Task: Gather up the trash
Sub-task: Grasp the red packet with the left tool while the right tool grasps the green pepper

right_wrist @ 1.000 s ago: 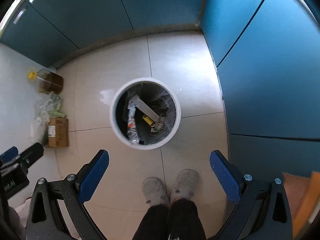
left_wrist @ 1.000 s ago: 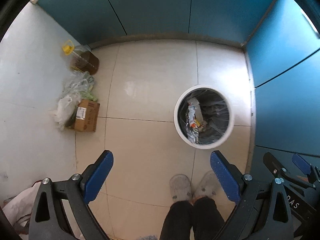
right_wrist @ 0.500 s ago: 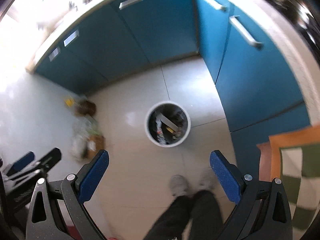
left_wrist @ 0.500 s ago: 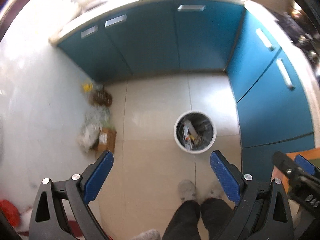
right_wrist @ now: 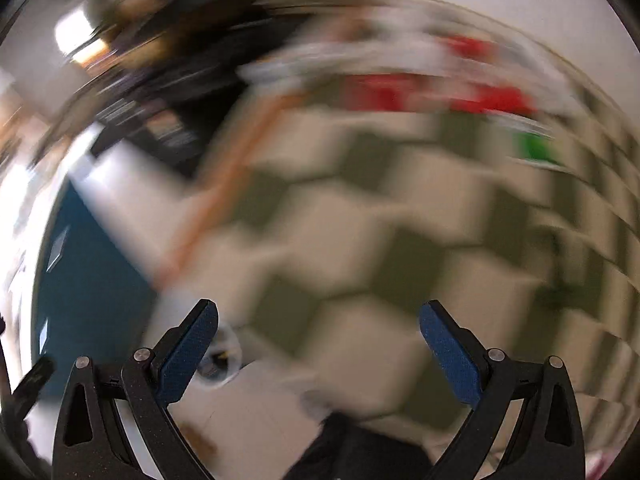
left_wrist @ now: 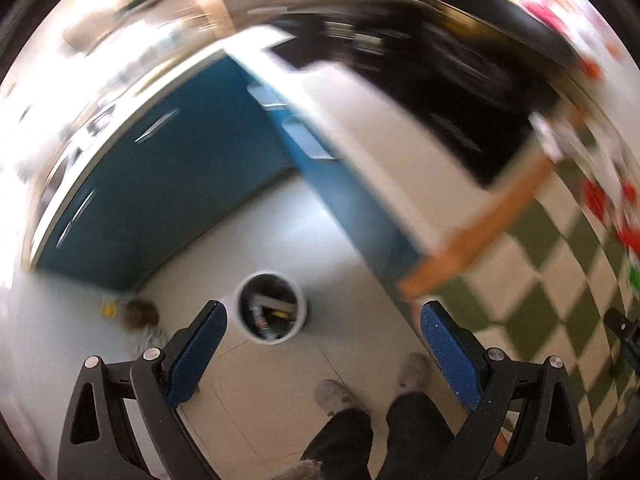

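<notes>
A white round trash bin (left_wrist: 272, 308) with a dark liner and several pieces of rubbish stands on the tiled floor, far below my left gripper (left_wrist: 322, 346). That gripper is open with nothing between its blue pads. A green and cream checkered tablecloth (left_wrist: 560, 264) fills the right of the left wrist view. My right gripper (right_wrist: 318, 344) is open and empty above the same checkered cloth (right_wrist: 360, 240). Blurred red items (right_wrist: 400, 92) and a green item (right_wrist: 536, 148) lie at its far side. The bin (right_wrist: 222, 360) shows faintly beside the right gripper's left finger.
Blue cabinets (left_wrist: 168, 184) line the floor's far side, under a white counter (left_wrist: 360, 120). A yellow-capped bottle (left_wrist: 132, 312) and bags sit by the left wall. The person's feet in grey slippers (left_wrist: 336, 394) stand on the tiles. The table has an orange wooden edge (left_wrist: 480, 232).
Both grippers have risen far above the floor and swung right, from over the bin toward the checkered table. The views are now motion-blurred. Both stay open and empty.
</notes>
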Motion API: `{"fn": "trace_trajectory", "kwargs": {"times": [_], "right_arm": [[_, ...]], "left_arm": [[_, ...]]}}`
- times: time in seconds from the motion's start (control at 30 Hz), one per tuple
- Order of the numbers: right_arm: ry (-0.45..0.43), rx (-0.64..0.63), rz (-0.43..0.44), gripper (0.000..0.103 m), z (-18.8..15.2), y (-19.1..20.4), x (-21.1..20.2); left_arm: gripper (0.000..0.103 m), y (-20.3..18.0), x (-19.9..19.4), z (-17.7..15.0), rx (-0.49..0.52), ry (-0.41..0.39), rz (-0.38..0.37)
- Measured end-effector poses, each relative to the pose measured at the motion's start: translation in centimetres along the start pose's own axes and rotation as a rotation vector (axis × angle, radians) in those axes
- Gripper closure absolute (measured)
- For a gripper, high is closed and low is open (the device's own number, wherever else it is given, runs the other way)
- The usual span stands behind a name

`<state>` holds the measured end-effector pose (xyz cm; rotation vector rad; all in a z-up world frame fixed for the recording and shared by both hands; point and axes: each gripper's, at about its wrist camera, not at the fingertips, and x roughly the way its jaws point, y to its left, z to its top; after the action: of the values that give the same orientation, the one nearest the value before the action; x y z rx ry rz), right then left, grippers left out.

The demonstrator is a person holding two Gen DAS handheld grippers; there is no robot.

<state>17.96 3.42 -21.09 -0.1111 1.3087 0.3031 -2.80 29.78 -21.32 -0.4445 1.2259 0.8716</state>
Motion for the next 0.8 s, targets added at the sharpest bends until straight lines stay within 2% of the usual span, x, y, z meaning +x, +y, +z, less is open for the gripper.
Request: {"fn": "trace_trajectory", "kwargs": {"times": [0.07,0.13,0.23,0.27,0.3,0.33,0.37,0.4,0.47,0.53,0.63,0.73,0.8], "right_arm": [[0.024,0.066,-0.061,0.001,0.9,-5.2,1.7],[0.062,0.106,-0.112,0.008,1.4,-9.6,3.4],[0.108,0.121,-0.128,0.023,1.8,-12.7,5.1],[0.074,0.101,-0.126,0.028,2.0,-12.8,4.6],[0.057,0.056,-0.137,0.044,2.4,-12.3,4.3],[0.041,0.037,-0.119,0.052,2.8,-12.0,4.1],[0.032,0.028,-0.093,0.079,3.2,-11.7,3.9],[0.032,0.020,-0.052,0.084,4.0,-11.3,3.8],[0.019,0.016,-0.007,0.085,5.5,-10.9,3.6],[-0.003,0.024,0.028,0.086,7.2,-10.7,3.2],[-0.039,0.062,0.054,0.086,10.2,-11.5,2.4],[-0.068,0.101,0.060,0.086,12.5,-12.5,2.0],[-0.082,0.129,0.058,0.086,13.9,-14.3,2.2]], "left_arm": [[0.004,-5.6,1.0,1.0,0.083,0.017,-0.012],[0.004,-9.9,1.7,1.9,0.131,0.035,-0.017],[0.004,-16.0,2.3,3.2,0.207,0.052,-0.019],[0.004,-17.6,2.3,3.6,0.233,0.049,-0.011],[0.004,-18.9,2.2,4.0,0.261,0.042,-0.005],[0.004,-20.1,2.2,4.4,0.294,0.028,0.005],[0.004,-21.4,2.2,5.1,0.336,0.007,0.017],[0.004,-22.8,2.4,5.8,0.392,-0.012,0.031],[0.004,-24.6,2.9,6.9,0.461,-0.018,0.057],[0.004,-26.0,3.4,8.1,0.483,-0.002,0.039],[0.004,-28.1,4.1,10.2,0.451,0.046,-0.042],[0.005,-30.4,5.6,12.3,0.394,0.121,-0.158],[0.005,-32.1,6.6,13.4,0.371,0.157,-0.218]]}}
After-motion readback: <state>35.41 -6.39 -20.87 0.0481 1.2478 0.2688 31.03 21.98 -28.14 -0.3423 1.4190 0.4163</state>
